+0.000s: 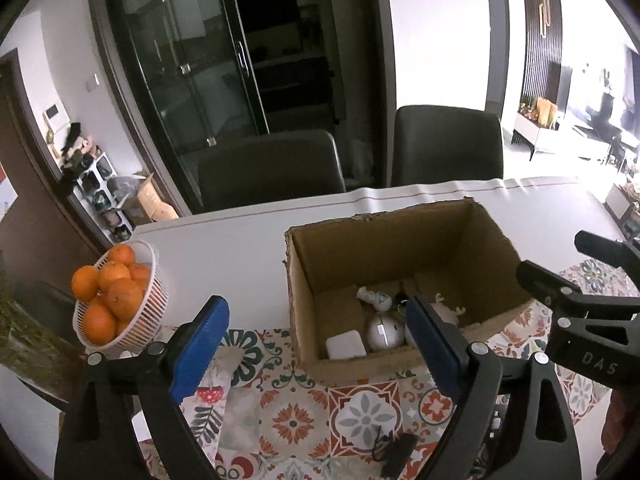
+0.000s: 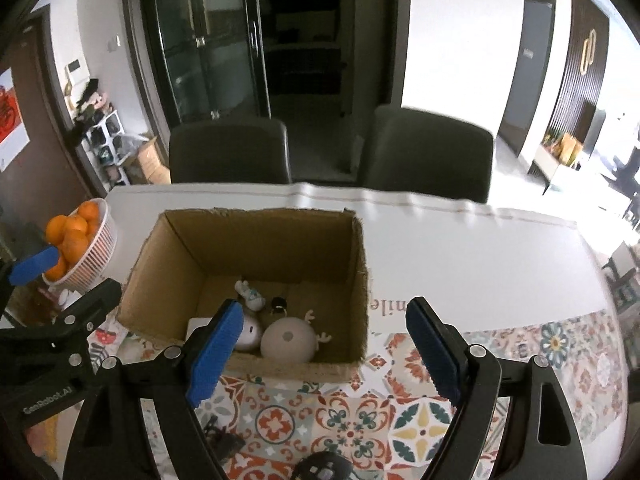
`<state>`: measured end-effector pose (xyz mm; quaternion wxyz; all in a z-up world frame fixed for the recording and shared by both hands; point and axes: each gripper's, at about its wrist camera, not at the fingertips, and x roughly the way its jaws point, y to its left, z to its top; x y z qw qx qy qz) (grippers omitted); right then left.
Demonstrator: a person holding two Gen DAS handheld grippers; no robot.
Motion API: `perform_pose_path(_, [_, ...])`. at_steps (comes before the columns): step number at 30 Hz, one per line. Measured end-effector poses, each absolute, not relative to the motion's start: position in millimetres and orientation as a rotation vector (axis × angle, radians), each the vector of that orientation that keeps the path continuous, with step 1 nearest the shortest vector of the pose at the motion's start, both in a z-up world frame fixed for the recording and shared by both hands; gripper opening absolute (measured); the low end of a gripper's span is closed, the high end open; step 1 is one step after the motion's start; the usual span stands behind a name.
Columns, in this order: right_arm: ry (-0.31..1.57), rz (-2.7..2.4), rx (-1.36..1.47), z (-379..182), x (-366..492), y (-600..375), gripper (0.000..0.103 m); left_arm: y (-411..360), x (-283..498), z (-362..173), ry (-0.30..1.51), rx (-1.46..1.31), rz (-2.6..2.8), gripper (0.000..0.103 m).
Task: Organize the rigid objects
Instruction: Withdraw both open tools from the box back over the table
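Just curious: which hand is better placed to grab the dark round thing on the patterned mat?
Probably right: the dark round object lies between the fingers of the open right gripper. It is absent from the left wrist view.

Both grippers are the same chunky black plastic build: the left gripper [image 1: 316, 344] and right gripper [image 2: 324, 348] each have ribbed blue pads [image 2: 214, 354] and round silver screws at the joints. White lettering shows on the black frames, "DAS" on one and "GenRobot.AI" on the other.

An open cardboard box [image 2: 256, 248] holds a round antlered toy [image 2: 287, 338], white figurine [image 2: 250, 294] and white square block [image 1: 346, 345].
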<state>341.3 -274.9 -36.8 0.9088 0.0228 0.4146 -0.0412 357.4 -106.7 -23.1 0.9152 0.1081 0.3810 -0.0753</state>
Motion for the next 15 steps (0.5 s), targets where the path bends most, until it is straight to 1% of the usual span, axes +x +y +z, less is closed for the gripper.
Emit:
perform_pose_path(8, [0.763, -0.090, 0.037, -18, 294, -268, 0.084, -98, 312, -8, 0.715, 0.214, -0.157, 0.091])
perform_pose_path(15, [0.728, -0.073, 0.075, -14, 260, -262, 0.085, -87, 277, -5, 0.684, 0.170, -0.164, 0.094])
